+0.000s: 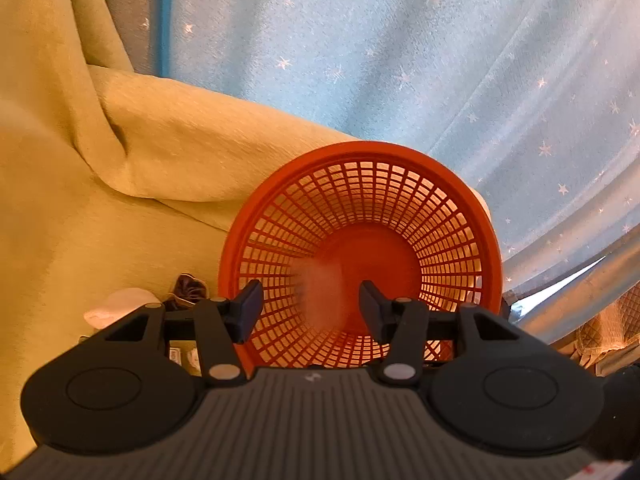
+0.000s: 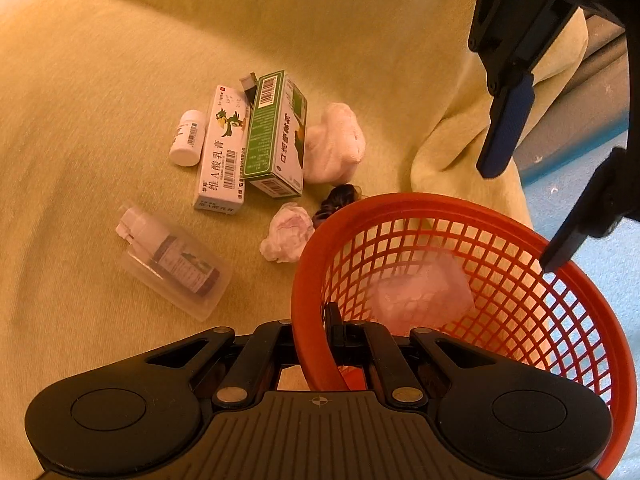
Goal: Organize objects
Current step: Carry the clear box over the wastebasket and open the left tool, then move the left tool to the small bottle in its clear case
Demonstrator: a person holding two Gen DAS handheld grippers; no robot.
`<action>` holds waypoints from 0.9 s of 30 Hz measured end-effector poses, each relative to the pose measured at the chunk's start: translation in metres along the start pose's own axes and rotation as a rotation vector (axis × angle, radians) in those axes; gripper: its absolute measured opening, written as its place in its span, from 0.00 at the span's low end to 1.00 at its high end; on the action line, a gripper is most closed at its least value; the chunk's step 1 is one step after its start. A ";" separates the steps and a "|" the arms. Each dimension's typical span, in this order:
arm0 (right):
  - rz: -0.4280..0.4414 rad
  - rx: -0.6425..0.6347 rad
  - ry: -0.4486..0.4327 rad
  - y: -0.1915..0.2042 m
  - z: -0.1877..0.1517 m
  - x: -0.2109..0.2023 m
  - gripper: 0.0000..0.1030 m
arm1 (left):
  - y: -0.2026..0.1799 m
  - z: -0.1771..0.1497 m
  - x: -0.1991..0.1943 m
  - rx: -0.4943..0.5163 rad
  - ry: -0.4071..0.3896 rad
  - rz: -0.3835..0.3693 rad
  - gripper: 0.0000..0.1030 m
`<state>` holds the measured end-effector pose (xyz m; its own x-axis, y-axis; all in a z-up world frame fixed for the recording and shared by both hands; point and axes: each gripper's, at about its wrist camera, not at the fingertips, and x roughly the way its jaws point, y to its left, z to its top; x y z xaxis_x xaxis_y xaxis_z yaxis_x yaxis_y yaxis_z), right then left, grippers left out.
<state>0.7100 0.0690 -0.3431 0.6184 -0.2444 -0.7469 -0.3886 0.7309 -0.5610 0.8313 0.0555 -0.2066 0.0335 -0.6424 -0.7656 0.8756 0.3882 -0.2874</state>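
Right wrist view, left to right across a yellow-green cover (image 2: 100, 80):
- Farthest left, a small white bottle (image 2: 187, 138) on its side.
- Below it and nearer the camera, a spray bottle in a clear plastic pack (image 2: 172, 258), lying aslant, apart from the rest.
- Just right of the small bottle, a white box with a bird print (image 2: 222, 152), flat.
- Propped partly over that box's right edge, a green box (image 2: 276, 132).
- Against the green box's right side, a bunched white cloth (image 2: 336, 144).
- Below the cloth, a dark scrunchie (image 2: 338, 200), and beside it a crumpled tissue (image 2: 287, 238); both just outside the orange basket (image 2: 440, 204).
- Right gripper (image 2: 310, 324) closed narrow on the basket's near rim, one finger inside the mesh wall and the other outside.
- Inside the basket, a pale pink lump (image 2: 420, 296), too blurred to identify.
- Upper right, the left gripper (image 2: 520, 216) above the basket's far rim, spread wide, gripping nothing.

Left wrist view, left to right:
- Folds of the same cover (image 1: 120, 200).
- Low at the left, the white cloth (image 1: 120, 304) and the scrunchie (image 1: 190, 286), just outside the basket.
- Basket (image 1: 360, 148) seen straight down its mouth.
- Left gripper (image 1: 310, 304) wide open in front of it, with the pink blur (image 1: 320, 292) between the pads but touching neither.
- Behind and to the right, a light blue curtain with white stars (image 1: 400, 60).
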 end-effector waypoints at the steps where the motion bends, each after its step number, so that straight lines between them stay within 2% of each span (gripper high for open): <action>1: -0.001 0.002 0.000 -0.001 0.000 0.000 0.00 | 0.001 0.000 -0.002 0.000 -0.001 0.007 0.46; 27: -0.003 -0.001 0.000 -0.002 0.000 0.001 0.00 | 0.075 -0.043 -0.036 -0.134 0.056 0.207 0.46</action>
<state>0.7117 0.0675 -0.3425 0.6196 -0.2466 -0.7452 -0.3875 0.7295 -0.5636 0.8749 0.1359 -0.2248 0.1753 -0.5040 -0.8458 0.7809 0.5943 -0.1923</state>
